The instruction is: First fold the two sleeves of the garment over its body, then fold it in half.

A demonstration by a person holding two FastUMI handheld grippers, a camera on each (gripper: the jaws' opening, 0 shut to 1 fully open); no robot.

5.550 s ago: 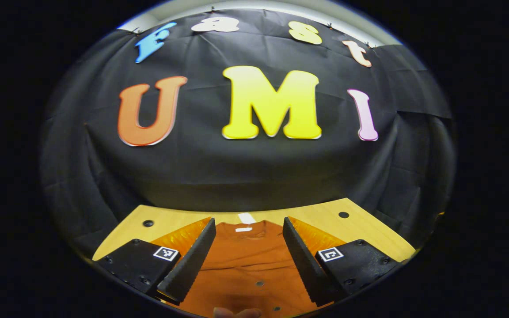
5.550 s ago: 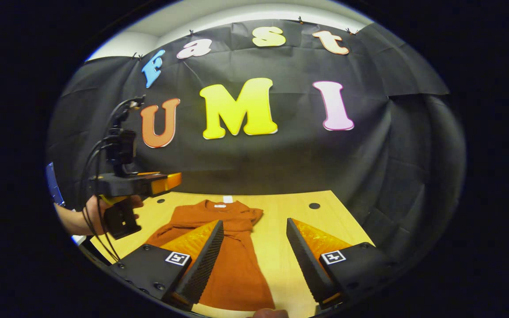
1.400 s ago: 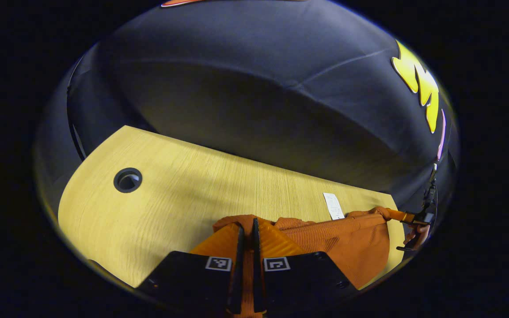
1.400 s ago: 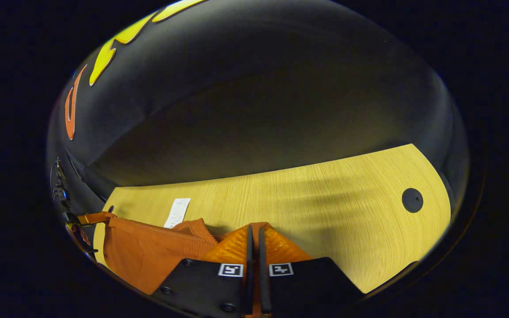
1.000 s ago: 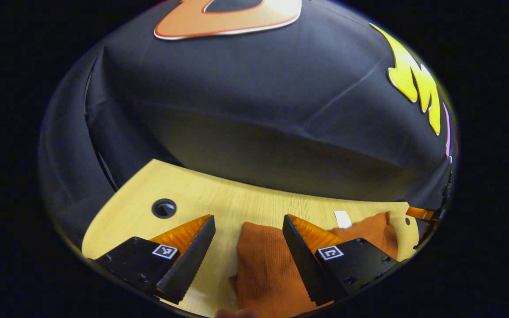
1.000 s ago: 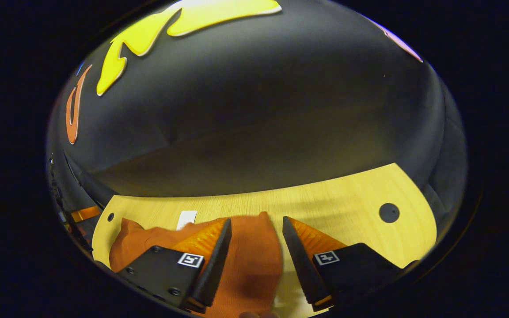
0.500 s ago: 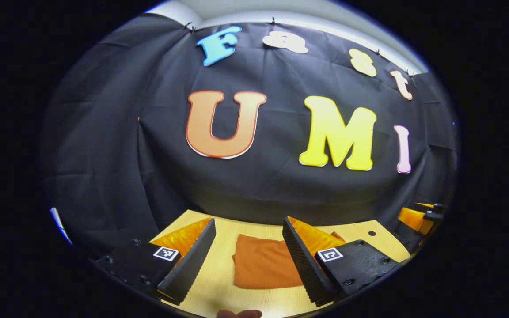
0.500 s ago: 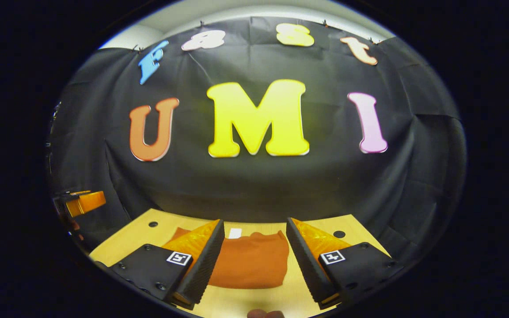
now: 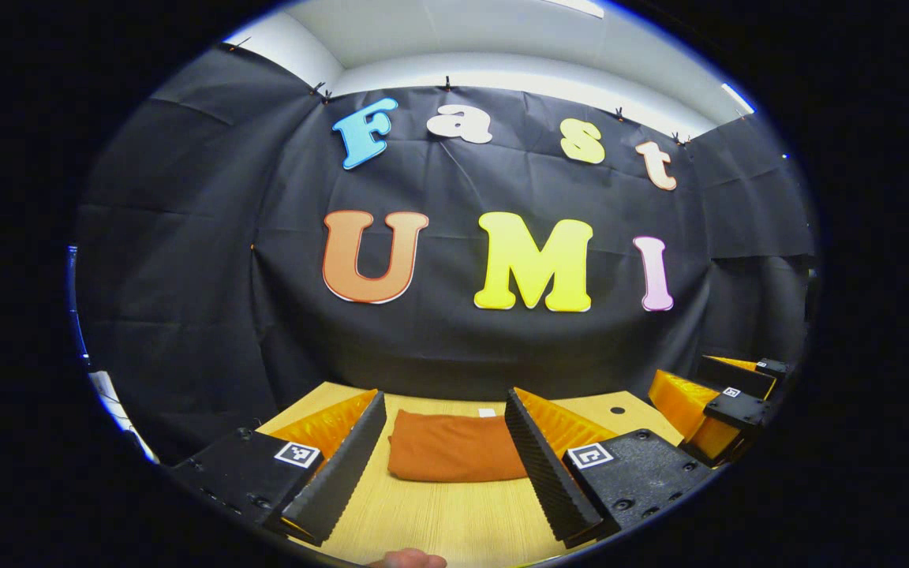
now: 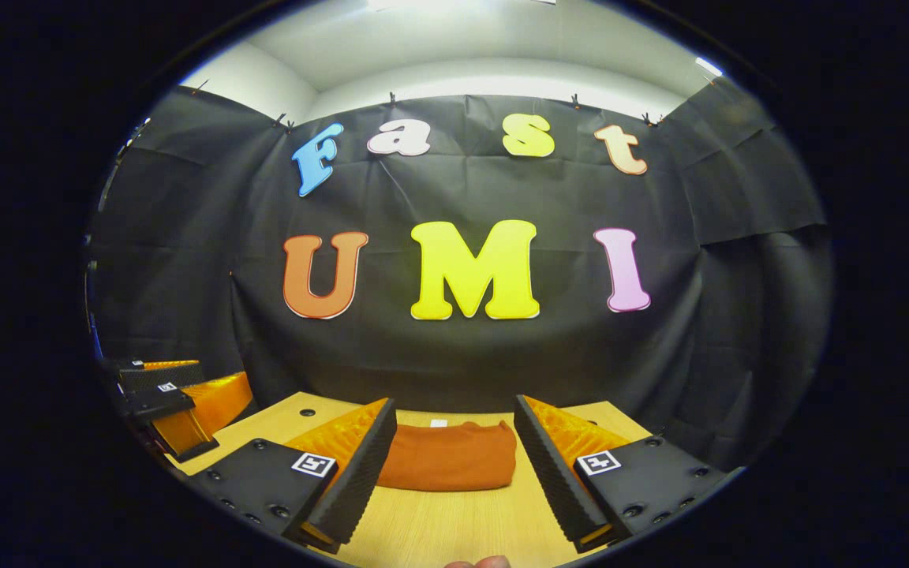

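I am looking over the table (image 9: 439, 521): bare wood lies all round, its far edge at 12 o'clock meeting the wall. The garment (image 9: 454, 456) is lying as a compact folded rectangle, no sleeve sticking out. My left gripper (image 9: 443, 461) and right gripper (image 10: 454, 465) are hanging above it, fingers apart, gripping nothing. Judgement: the fold looks finished; I am keeping clear.

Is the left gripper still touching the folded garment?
Apart. In the left gripper view, the left gripper stands open with bare table between its fingers and the garment.
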